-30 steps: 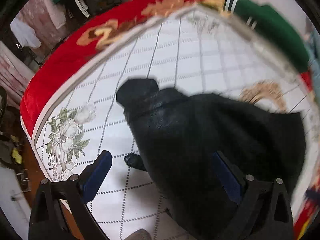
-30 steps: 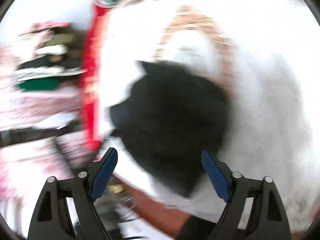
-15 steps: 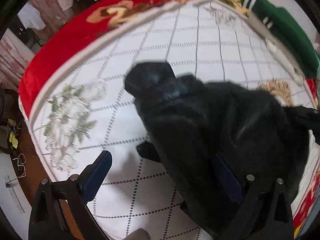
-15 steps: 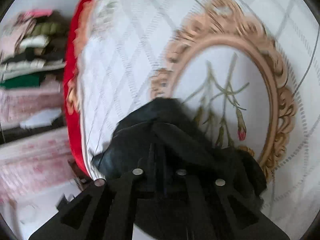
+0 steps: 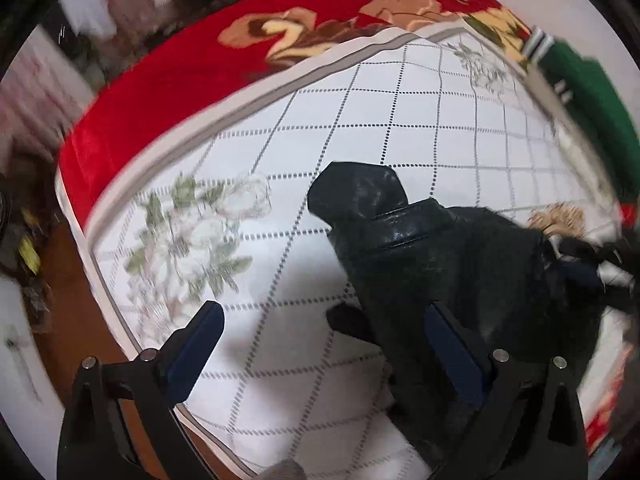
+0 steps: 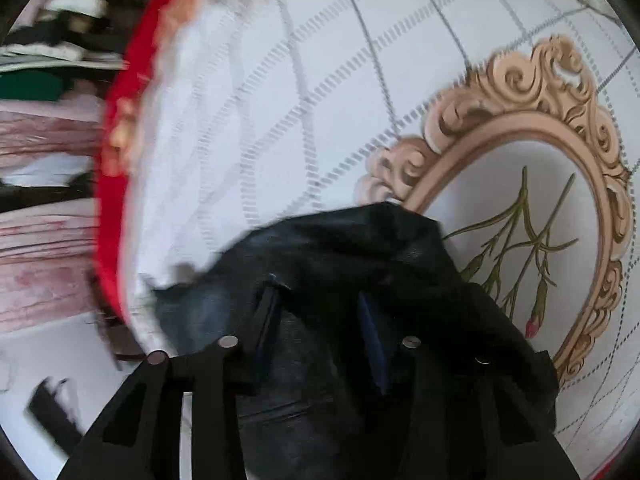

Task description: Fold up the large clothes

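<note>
Garment: we see a black jacket bunched on the bed's white quilted cover.
Left claw: we hold it wide apart, nothing gripped.
Right claw: its jaws are opening, with jacket fabric between them.
Border: red floral blanket.

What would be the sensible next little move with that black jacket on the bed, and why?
Probably draw the right gripper back off the black jacket. Its jaws are opening with dark cloth between them, so that fold seems finished. The left gripper hangs open, one finger over the jacket, the other over the white quilt.
</note>
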The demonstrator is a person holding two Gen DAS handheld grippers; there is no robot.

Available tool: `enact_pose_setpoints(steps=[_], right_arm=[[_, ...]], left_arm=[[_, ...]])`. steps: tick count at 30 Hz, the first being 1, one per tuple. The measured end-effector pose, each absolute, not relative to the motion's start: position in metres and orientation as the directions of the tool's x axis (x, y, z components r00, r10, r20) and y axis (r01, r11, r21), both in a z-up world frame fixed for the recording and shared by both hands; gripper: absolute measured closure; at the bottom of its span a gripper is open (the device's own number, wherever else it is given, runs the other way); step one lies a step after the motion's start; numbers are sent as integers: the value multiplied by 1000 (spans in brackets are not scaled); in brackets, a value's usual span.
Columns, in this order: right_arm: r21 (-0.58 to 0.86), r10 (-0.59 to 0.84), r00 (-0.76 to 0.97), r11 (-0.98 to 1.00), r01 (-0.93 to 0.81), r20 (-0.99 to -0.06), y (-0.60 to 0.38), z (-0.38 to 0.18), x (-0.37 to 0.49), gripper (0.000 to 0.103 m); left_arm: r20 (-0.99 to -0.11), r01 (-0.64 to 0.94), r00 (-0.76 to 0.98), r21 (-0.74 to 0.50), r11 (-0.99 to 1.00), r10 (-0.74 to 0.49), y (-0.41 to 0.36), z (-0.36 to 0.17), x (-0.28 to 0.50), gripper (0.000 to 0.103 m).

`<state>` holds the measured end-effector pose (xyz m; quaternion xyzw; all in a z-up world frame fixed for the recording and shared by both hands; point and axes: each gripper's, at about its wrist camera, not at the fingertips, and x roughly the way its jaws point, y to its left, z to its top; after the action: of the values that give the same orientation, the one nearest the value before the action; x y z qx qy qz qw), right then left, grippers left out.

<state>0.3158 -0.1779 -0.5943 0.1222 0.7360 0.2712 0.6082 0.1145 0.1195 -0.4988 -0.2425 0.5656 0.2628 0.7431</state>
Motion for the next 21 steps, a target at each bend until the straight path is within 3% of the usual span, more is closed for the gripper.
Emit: enact_pose_setpoints(steps=[5,10,12,13,14,15,17,21], right_arm=[[609,605,-98,792,-27,-791,-255,-548,269,28],[626,644,-76,761,172,-762,-330,-569,208,27],[623,658,-79,740,254,-749,-342,-598,189,27],[619,660,-81,734,279,-747,-347,-610,179,27],[605,649,-88,743,285,-756,-345,-621,173,27],[602,649,-93,743,291,-755,-345,-628,169,27],[612,658,-85,733,297,-748,-343,-638,165,27],[629,672,-46,713,310,-739,-340,-645,162,27]], left_arm=[[-955,-698,290,-253,670,-59,124,-516,111,2],[-916,-691,311,-401,601,-254,117,-563,137,7],[-903,-671,343,-429,605,-260,113,-563,146,46],[-908,-659,352,-414,628,-228,110,-557,150,50],[-902,-640,377,-417,645,-209,108,-550,151,67],[-893,-620,403,-427,658,-200,106,-542,152,77],[-871,-596,451,-457,661,-195,105,-524,146,85],[-846,-586,496,-492,644,-196,103,-501,123,87]])
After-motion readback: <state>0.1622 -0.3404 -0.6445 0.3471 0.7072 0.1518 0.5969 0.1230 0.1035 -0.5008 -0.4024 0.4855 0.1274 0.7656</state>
